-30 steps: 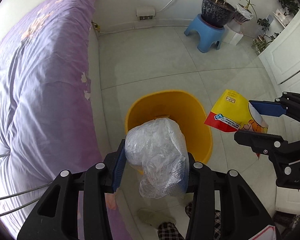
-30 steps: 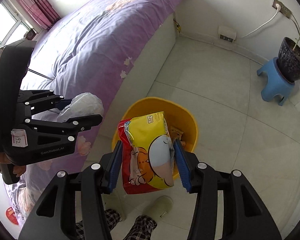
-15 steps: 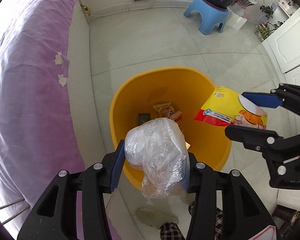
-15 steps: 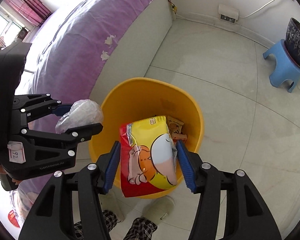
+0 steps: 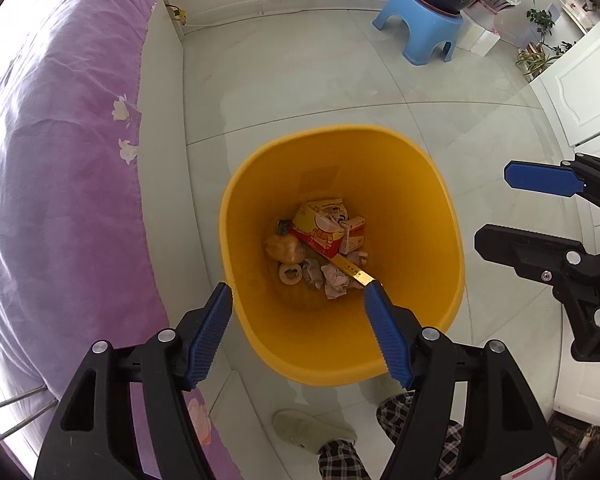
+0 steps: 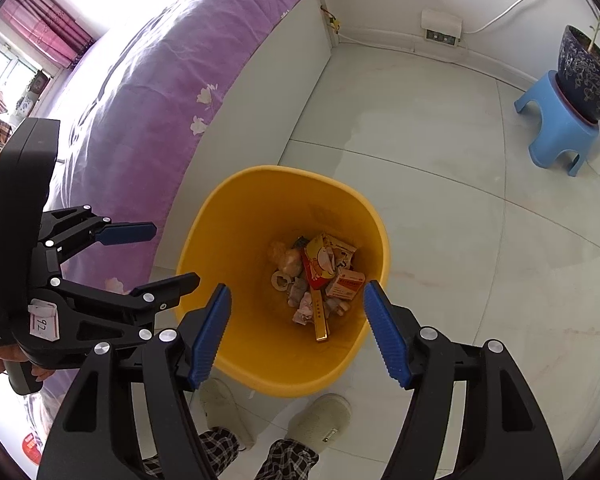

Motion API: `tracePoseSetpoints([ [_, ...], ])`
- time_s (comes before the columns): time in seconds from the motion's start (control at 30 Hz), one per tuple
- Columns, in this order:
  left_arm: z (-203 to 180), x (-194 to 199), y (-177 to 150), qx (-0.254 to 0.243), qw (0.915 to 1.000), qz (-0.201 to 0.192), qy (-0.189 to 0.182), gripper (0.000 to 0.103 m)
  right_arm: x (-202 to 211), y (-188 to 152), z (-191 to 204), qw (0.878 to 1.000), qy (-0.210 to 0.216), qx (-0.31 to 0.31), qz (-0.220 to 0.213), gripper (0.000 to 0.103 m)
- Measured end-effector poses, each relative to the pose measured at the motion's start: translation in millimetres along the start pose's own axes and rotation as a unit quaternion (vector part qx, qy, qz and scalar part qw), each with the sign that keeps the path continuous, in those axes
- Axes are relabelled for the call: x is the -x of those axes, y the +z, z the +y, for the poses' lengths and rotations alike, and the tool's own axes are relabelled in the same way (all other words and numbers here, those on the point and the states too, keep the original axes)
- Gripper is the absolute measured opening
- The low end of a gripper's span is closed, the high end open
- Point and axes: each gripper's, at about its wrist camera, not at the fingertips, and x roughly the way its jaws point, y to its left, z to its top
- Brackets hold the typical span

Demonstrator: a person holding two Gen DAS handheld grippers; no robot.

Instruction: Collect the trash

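Both loads have dropped since a moment ago: the left gripper [image 5: 298, 294] and right gripper [image 6: 296, 294] hang empty over the round yellow plastic bin [image 5: 440, 208], jaws still widening (nothing between either pair). The yellow-and-red snack bag [image 5: 320, 226] now lies among the bin's litter.

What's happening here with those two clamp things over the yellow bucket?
A person is tidying up trash with a hand-held gripper in each hand. The left gripper and right gripper both hang over the yellow bin beside the bed, jaws opening and nothing between them. A yellow snack bag and other scraps lie at the bottom.
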Motion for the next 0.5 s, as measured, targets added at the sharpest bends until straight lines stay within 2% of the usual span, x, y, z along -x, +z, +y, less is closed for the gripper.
tracePoseSetpoints([
  [0.17,-0.4,17.0,0.7,0.006,0.9999,-0.008,0.004,0.070,19.2,1.0,5.8,1.000,-0.008,-0.009,-0.011,0.069],
  [0.23,0.7,28.5,0.5,0.016,0.9998,-0.013,0.006,0.076,31.9,0.8,10.6,1.000,-0.014,-0.016,-0.020,0.069],
  [0.33,1.6,49.1,-2.6,0.032,0.9992,-0.022,0.007,0.079,55.9,-2.3,19.4,0.998,-0.034,-0.032,-0.036,0.069],
  [0.5,0.9,91.1,-9.1,0.056,0.9976,-0.039,0.016,0.080,105.4,-9.0,34.6,0.994,-0.054,-0.062,-0.065,0.069],
])
